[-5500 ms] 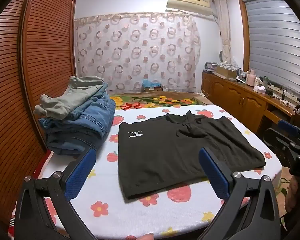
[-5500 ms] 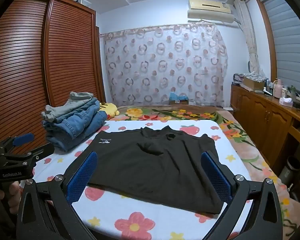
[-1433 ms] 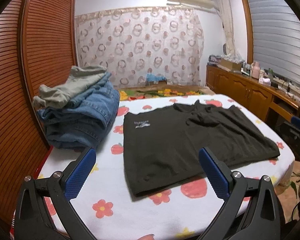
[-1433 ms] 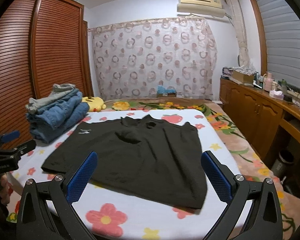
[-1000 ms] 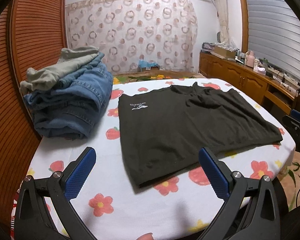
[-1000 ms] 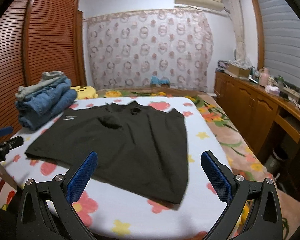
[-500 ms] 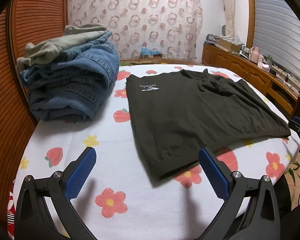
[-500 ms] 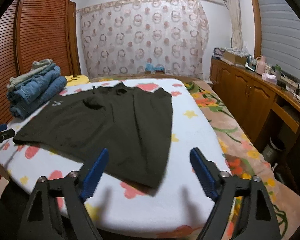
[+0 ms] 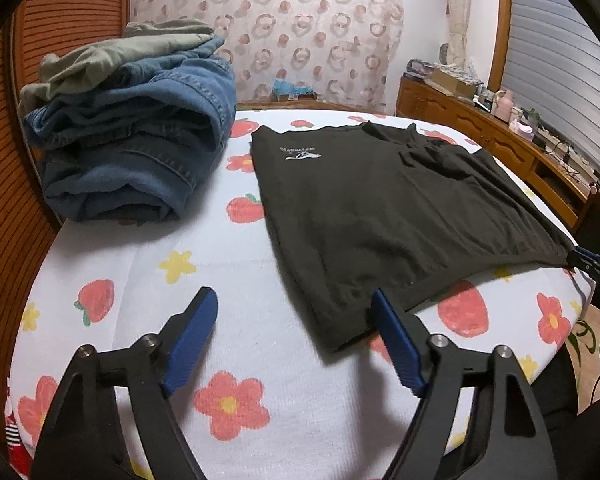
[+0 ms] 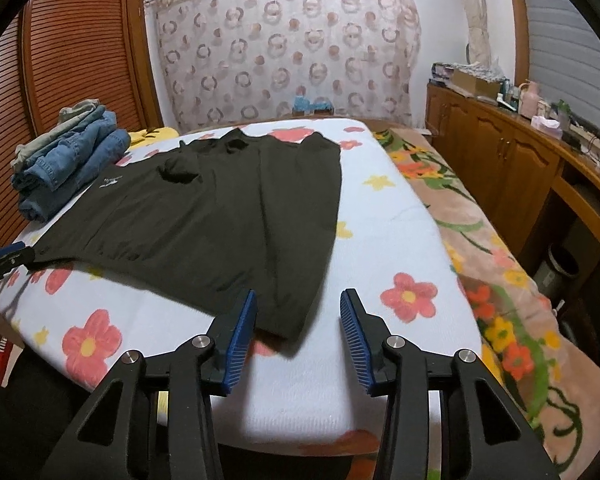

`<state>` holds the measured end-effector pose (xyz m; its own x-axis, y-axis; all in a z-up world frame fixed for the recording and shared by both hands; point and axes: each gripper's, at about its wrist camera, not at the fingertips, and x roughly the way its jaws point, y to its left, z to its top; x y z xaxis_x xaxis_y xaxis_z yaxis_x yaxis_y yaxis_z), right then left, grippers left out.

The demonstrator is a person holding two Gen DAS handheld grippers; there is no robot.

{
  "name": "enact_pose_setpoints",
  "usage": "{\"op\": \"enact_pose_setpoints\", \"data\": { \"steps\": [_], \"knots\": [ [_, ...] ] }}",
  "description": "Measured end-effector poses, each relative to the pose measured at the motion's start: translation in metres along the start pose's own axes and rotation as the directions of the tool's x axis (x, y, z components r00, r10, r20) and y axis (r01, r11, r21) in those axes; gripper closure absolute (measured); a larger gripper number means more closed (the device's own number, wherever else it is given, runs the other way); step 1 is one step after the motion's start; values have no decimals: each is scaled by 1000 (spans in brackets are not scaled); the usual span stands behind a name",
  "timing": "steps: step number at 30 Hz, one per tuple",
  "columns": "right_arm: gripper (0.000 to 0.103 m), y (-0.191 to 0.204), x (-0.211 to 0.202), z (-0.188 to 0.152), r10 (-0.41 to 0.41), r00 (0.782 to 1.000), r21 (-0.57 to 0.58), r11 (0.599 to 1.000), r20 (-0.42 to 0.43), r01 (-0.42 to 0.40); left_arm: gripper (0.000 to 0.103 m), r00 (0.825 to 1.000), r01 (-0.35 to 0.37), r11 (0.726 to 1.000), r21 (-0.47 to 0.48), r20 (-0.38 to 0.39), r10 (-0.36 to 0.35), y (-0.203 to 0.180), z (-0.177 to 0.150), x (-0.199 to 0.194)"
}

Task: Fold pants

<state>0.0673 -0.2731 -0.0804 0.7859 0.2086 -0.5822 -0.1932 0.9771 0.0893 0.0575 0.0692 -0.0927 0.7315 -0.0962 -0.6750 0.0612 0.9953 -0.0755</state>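
Reaching low over the bed [image 10: 384, 216], your tools hang open and empty: right tool [image 10: 298, 326] faces the dark pants' [image 10: 220, 216] corner at 12 o'clock, left tool [image 9: 292, 334] theirs at 1 o'clock.

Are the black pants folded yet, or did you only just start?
Just starting. The black pants lie spread flat on the flowery sheet, unfolded. Both grippers, left and right, are open at the near hem corners, gripping nothing. Every fold remains. Other clothes sit stacked already.
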Motion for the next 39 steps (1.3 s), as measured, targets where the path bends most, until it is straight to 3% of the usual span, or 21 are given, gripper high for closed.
{"op": "enact_pose_setpoints", "data": {
  "steps": [7, 9, 14, 21, 28, 39],
  "knots": [
    [91, -15, -1, 3, 41, 999, -11, 999, 9, -41, 26, 1000, -17, 1000, 7, -19, 17, 0, -3, 4],
    [92, -20, -3, 5, 53, 998, -6, 999, 16, -53, 27, 1000, -15, 1000, 7, -18, 15, -1, -4, 4],
    [95, -19, -6, 4, 71, 997, -10, 997, 41, -71, 46, 1000, 17, 1000, 13, -10, -17, -4, -4, 0],
    [97, -8, -8, 7, 136, 987, -29, 991, 81, -134, 46, 1000, 22, 1000, 9, -10, -22, -5, -3, 0],
    [97, 16, -8, 19, 244, 964, -83, 968, 104, -236, 46, 999, 32, 999, -12, -5, -32, 0, -1, -3],
    [97, 49, 5, 18, 406, 913, -185, 900, 31, -394, 44, 999, 48, 999, -16, 26, -48, 6, 5, -15]
  ]
}}
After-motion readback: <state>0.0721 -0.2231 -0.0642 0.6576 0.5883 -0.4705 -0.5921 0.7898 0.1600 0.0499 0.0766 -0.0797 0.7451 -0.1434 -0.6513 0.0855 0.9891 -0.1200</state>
